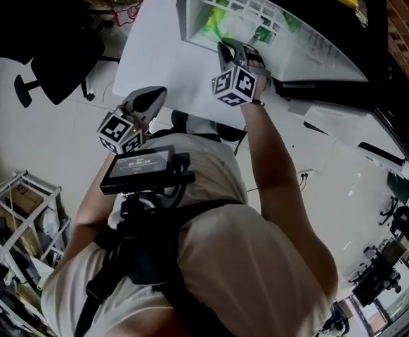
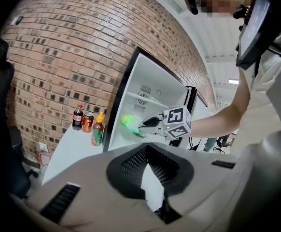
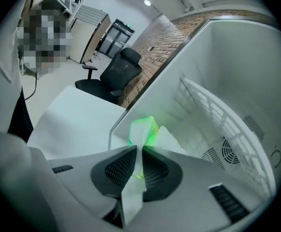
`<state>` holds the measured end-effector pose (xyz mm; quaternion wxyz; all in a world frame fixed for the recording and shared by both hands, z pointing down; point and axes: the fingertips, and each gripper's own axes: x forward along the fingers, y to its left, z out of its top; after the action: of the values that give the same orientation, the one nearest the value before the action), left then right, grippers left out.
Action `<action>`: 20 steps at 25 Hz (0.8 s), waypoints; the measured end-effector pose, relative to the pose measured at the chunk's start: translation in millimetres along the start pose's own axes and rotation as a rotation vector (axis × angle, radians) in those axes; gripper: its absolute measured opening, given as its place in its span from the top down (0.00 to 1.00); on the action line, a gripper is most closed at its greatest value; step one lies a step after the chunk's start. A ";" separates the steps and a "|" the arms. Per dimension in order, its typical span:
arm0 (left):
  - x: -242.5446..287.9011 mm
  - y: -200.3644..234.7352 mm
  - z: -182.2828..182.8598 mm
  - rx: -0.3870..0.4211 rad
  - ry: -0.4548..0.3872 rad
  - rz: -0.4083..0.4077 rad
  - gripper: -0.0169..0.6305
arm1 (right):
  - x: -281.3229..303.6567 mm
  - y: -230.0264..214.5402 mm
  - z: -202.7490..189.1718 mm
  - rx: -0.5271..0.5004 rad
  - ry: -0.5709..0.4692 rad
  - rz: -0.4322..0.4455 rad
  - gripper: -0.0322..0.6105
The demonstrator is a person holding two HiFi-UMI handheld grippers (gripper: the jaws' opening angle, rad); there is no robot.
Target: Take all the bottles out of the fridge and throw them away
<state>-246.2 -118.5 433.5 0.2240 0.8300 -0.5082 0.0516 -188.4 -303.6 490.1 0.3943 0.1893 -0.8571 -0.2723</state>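
A brick wall [image 2: 58, 57] runs behind a white table [image 1: 155, 48], and a dark office chair [image 3: 116, 74] stands on the floor off the table's left end. On the right part of the table sits a small white fridge [image 2: 131, 105], its front open. Inside we see a wire shelf [image 3: 217, 115] and a round fan grille [image 3: 225, 153] on the back wall.

The person's right arm reaches across to the fridge, and the right tongs [image 3: 138, 151] are clenched on a green bottle [image 3: 145, 129]. Its plastic is pinched between the two dark pads. The bottle is in the fridge's opening, by its left edge and lower than the wire shelf. We cannot tell whether it touches the fridge floor.

The left tongs [image 2: 147, 151] hang over the near part of the table, well left of the fridge, and are clenched with nothing between them — only the white table shows behind.

At the far edge of the table, against the brick wall and left of the fridge, stand three small things close together: a dark cola bottle [image 2: 77, 117], a red can [image 2: 87, 122] and a sauce bottle [image 2: 98, 132] with a yellow cap.
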 end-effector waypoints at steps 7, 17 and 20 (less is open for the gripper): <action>8.7 -15.9 9.5 0.046 -0.019 -0.031 0.97 | -61.4 20.0 17.7 0.129 -0.124 0.011 0.90; 28.4 -78.9 17.2 0.120 -0.045 -0.067 0.97 | -162.7 54.2 -0.6 0.258 -0.222 0.005 0.90; 33.3 -96.5 20.0 0.139 -0.043 -0.087 0.97 | -184.1 49.5 -4.6 0.300 -0.244 -0.020 0.90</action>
<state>-149.5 -117.3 395.3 0.1568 0.8658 -0.4715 0.0591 -76.6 -167.2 417.6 0.2521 0.2203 -0.9275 -0.1661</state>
